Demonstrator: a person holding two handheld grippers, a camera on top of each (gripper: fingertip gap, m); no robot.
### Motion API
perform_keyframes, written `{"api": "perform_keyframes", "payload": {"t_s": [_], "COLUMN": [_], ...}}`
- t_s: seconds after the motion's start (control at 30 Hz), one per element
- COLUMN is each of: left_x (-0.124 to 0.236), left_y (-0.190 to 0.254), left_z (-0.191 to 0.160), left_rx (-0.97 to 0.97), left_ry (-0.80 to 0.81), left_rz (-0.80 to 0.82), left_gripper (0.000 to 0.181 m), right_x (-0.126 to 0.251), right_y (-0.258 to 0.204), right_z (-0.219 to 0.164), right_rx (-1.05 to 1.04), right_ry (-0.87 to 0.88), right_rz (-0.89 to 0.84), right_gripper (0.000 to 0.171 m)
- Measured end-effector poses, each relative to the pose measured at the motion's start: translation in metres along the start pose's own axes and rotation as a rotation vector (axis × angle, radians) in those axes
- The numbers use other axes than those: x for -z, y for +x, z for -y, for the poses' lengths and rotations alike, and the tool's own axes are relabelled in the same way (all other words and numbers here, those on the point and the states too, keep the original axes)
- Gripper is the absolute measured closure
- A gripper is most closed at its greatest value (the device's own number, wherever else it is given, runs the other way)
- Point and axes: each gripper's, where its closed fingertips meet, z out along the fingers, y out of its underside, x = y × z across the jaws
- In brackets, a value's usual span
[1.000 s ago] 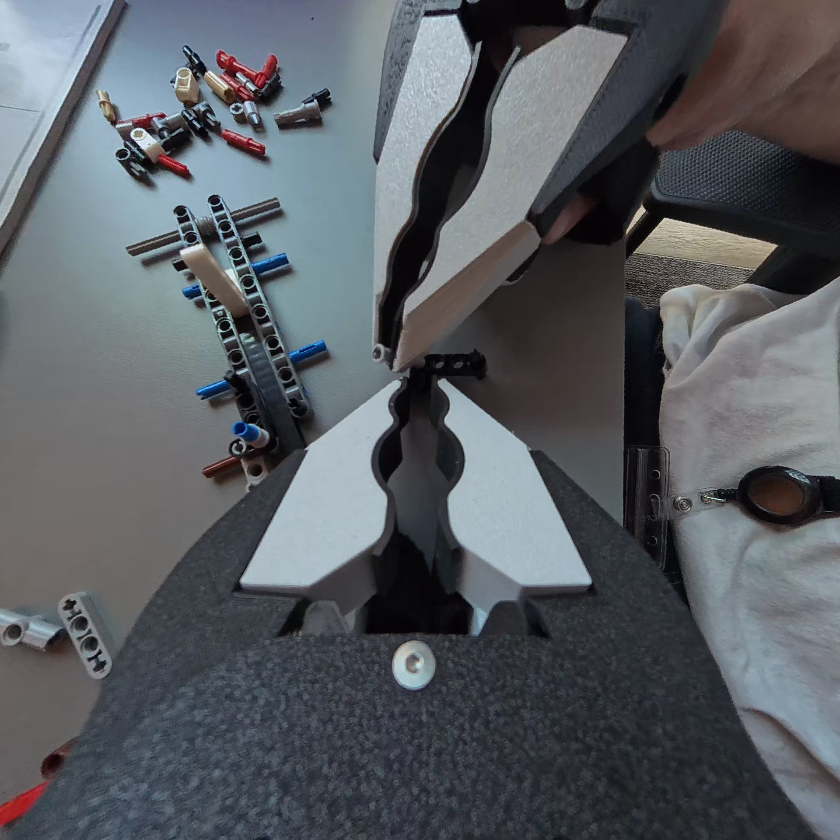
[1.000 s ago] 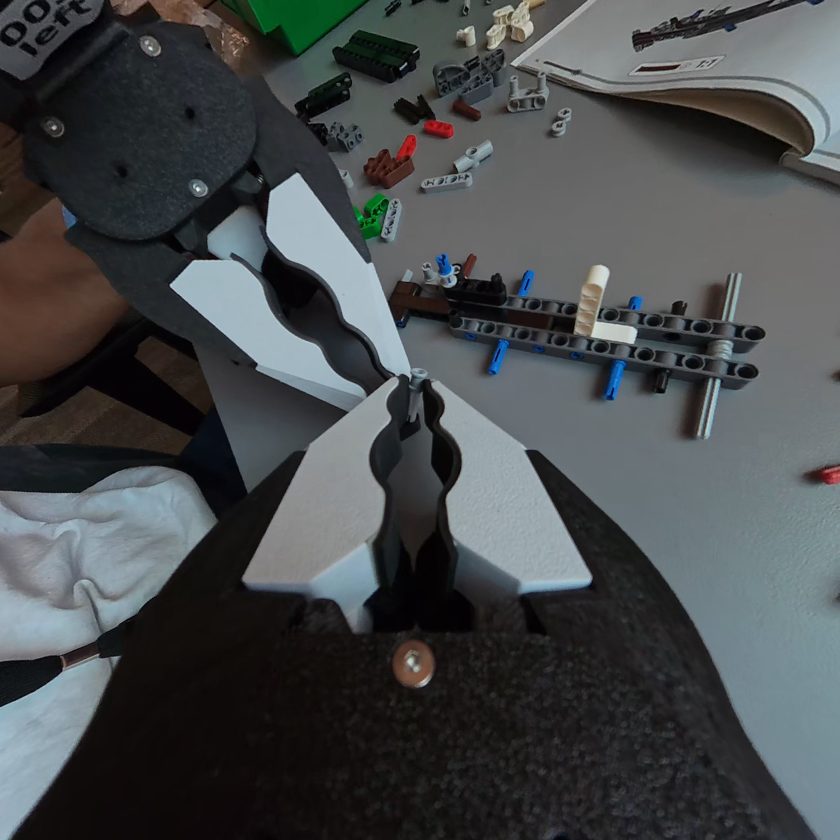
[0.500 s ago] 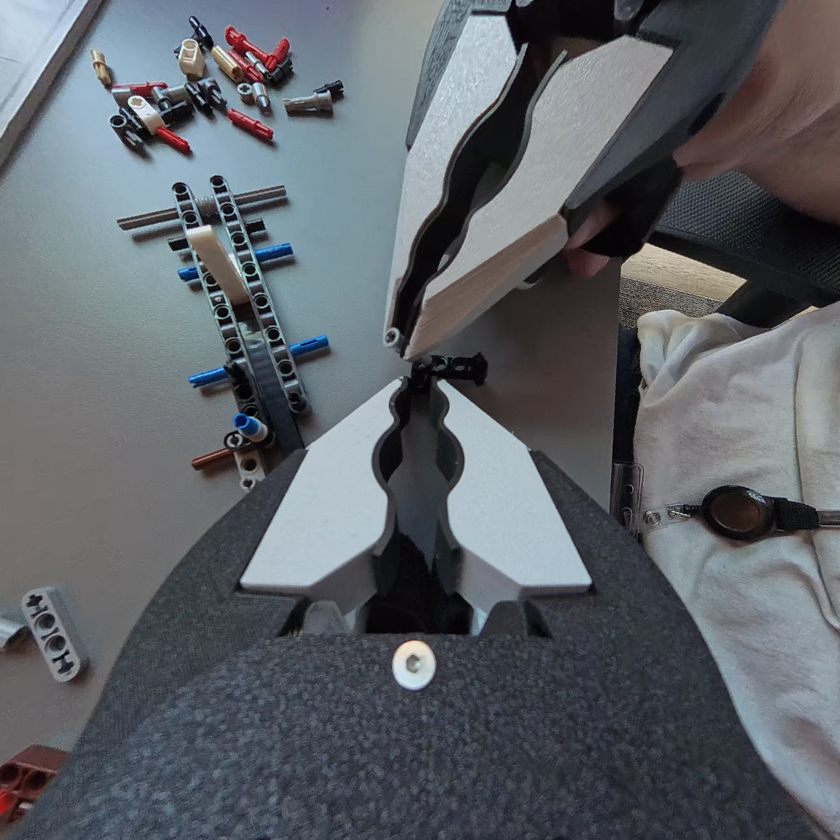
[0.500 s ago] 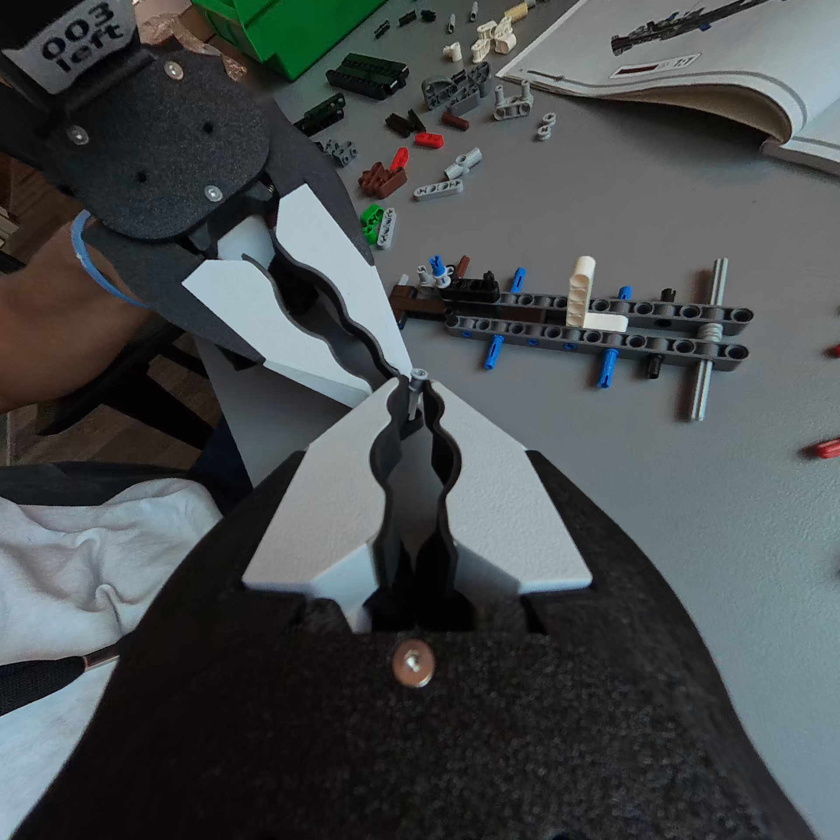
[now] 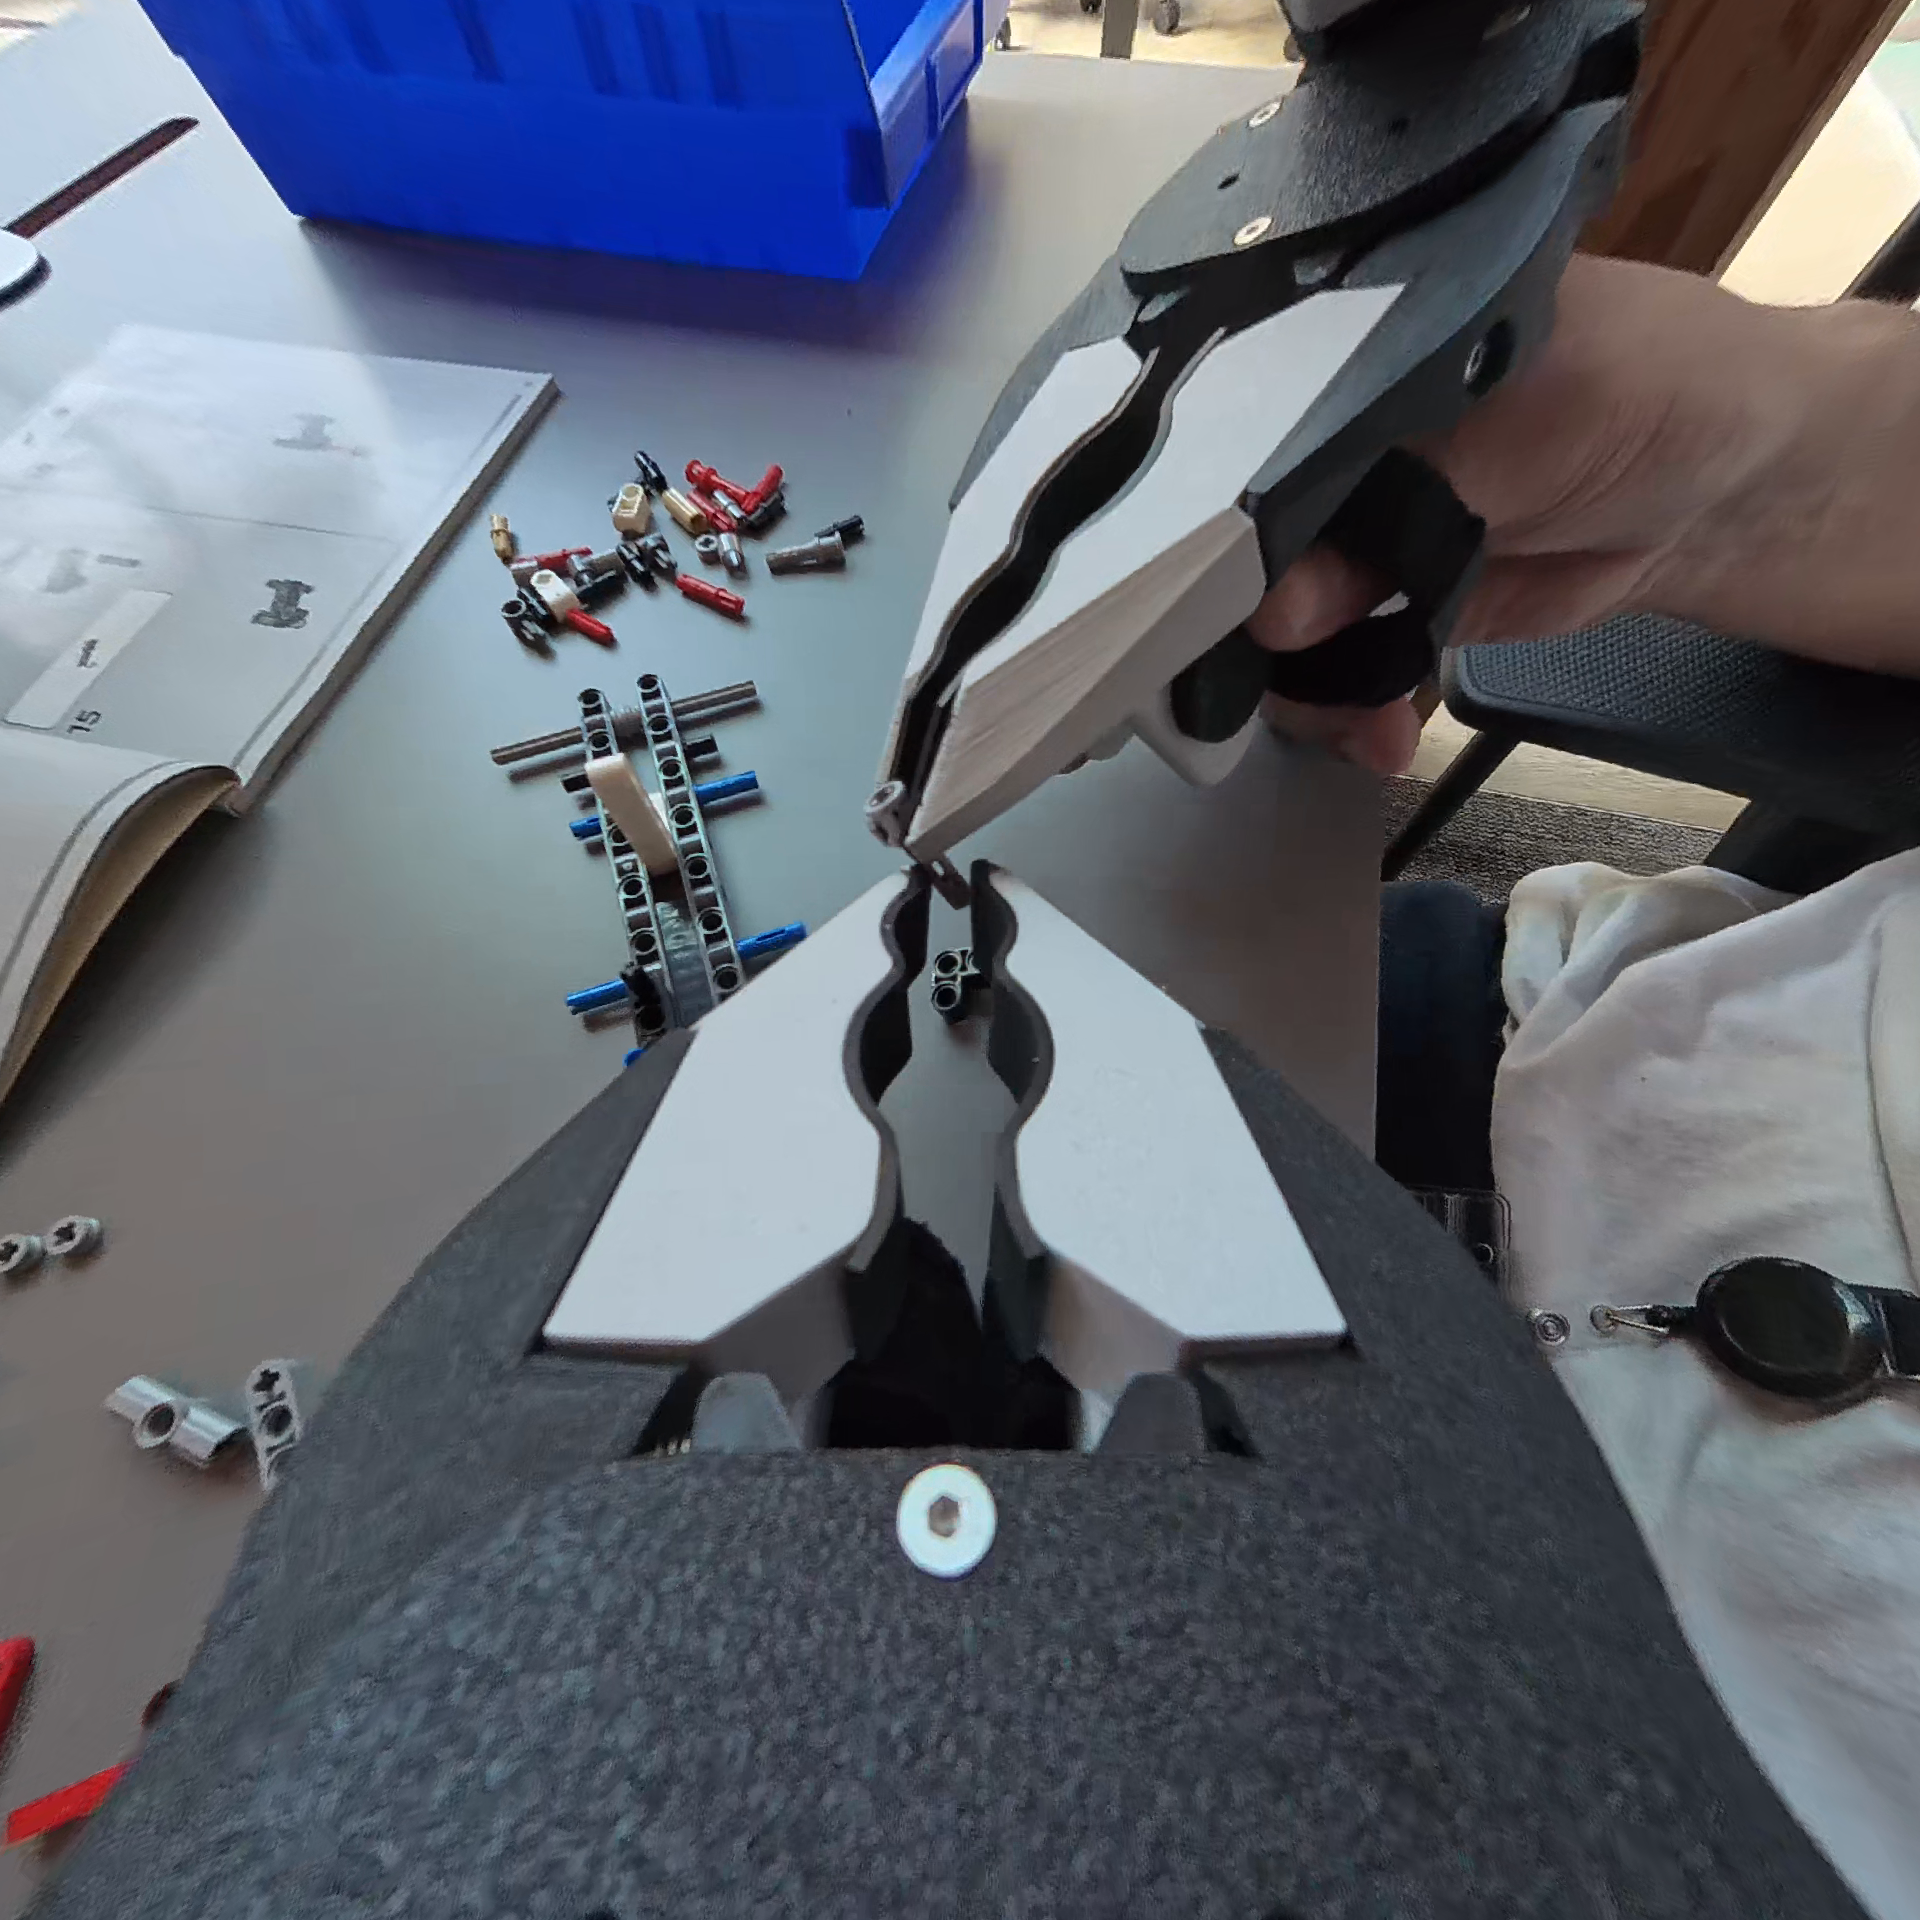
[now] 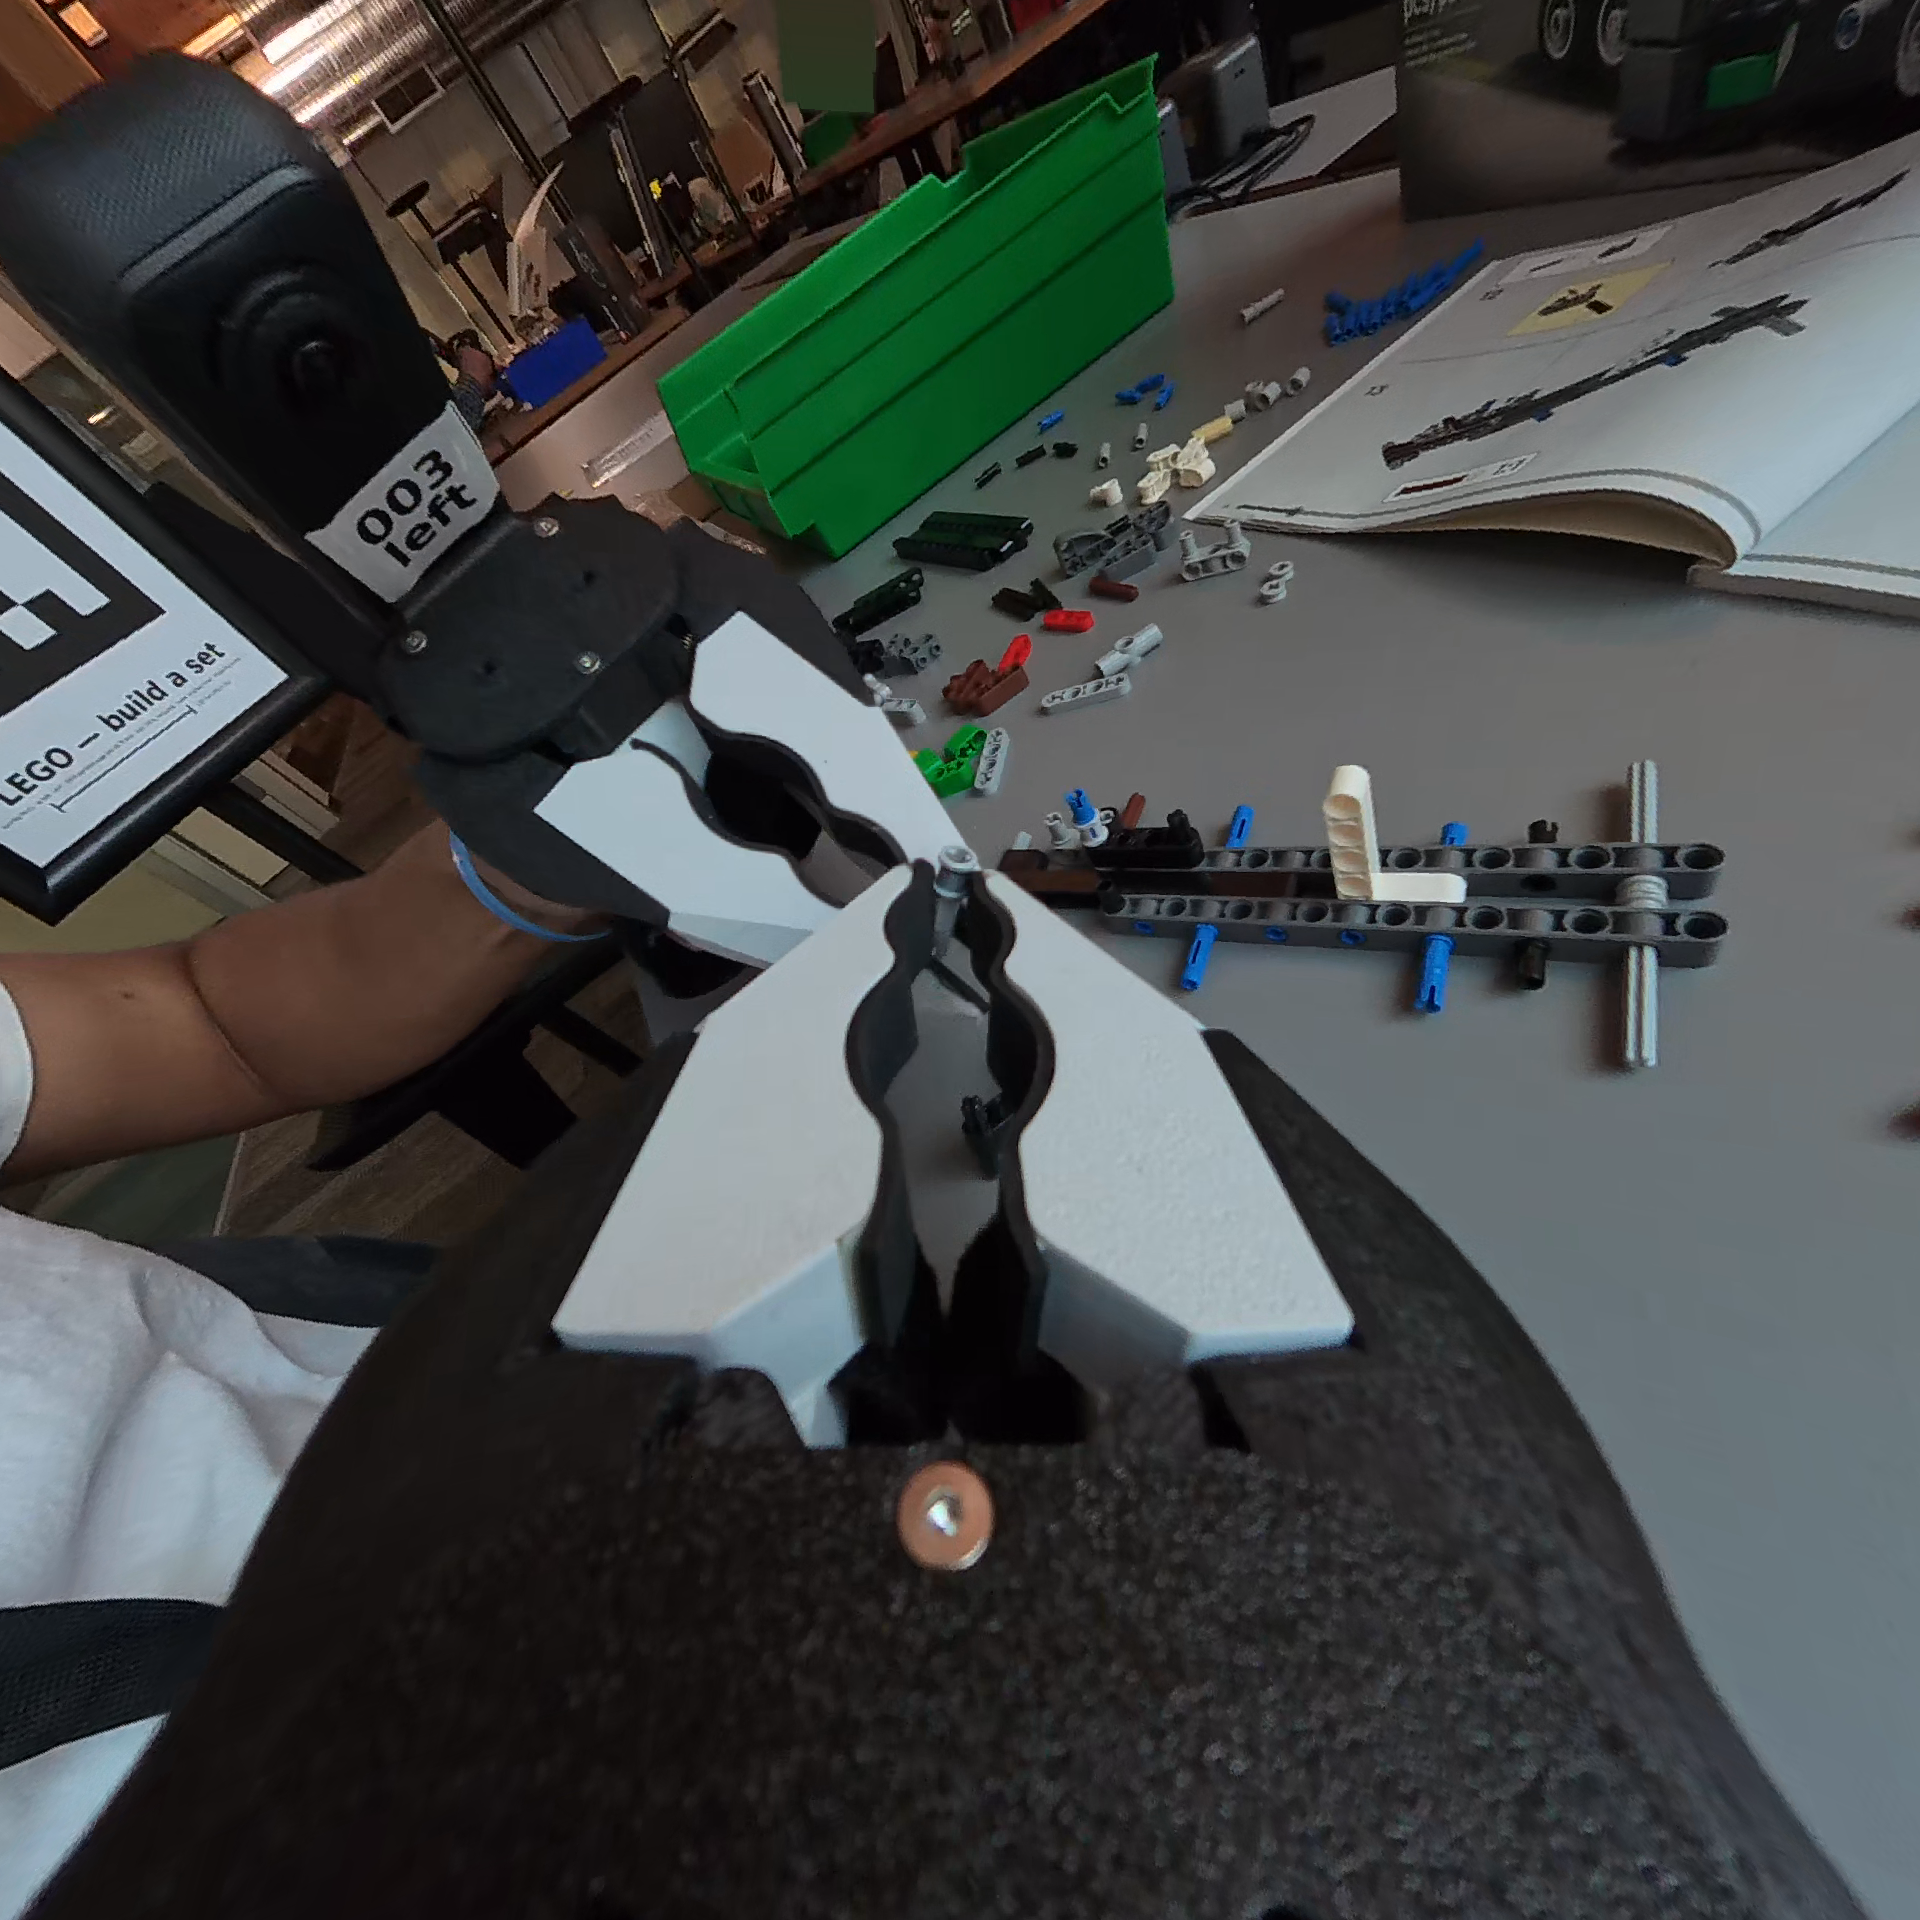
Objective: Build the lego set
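Observation:
My right gripper point(image 6: 951, 883) is shut on a small grey pin point(image 6: 948, 894), which stands across its tips with the head on top. It also shows in the left wrist view point(image 5: 896, 821), coming down from the upper right with the pin point(image 5: 885, 802). My left gripper point(image 5: 948, 873) is narrowly open, tip to tip with the right one, and the pin's dark lower end sits between its tips. A small black connector point(image 5: 956, 982) shows through the gap below the fingers, free of both grippers; the right wrist view shows it too point(image 6: 982, 1127). The grey beam assembly point(image 5: 665, 862) point(image 6: 1403, 888) lies on the table beyond.
An open instruction booklet point(image 5: 208, 540) point(image 6: 1558, 416) lies on the grey table. A blue bin point(image 5: 582, 125) and a green bin point(image 6: 935, 343) stand at the back. Loose parts lie in piles point(image 5: 644, 561) point(image 6: 1091, 582). A person's white shirt point(image 5: 1662, 1143) is at the table's near edge. Left and right tips are no more than a few centimetres apart.
The black connector has left my left gripper's tips and now sits lower, free. Both grippers have tilted up, so more of the far table shows. The right gripper still holds the pin.

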Motion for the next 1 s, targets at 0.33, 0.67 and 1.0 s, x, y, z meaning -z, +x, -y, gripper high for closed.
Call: {"api": "perform_keyframes", "payload": {"t_s": [0.33, 0.67, 1.0], "left_x": [0.002, 0.003, -0.004], "left_y": [-0.003, -0.003, -0.005], "left_z": [-0.016, -0.017, -0.029], "left_rx": [-0.237, -0.239, -0.123], "left_ry": [-0.105, -0.115, -0.151], "left_rz": [0.086, 0.086, 0.045], "left_gripper": [0.180, 0.180, 0.170], "right_x": [0.001, -0.002, 0.003], "right_y": [-0.003, -0.007, 0.002], "right_z": [-0.016, -0.015, -0.024], "right_rx": [0.030, -0.021, 0.189], "right_ry": [-0.154, -0.146, -0.318], "right_rz": [0.038, 0.077, 0.035], "right_gripper": [0.168, 0.166, 0.169]}}
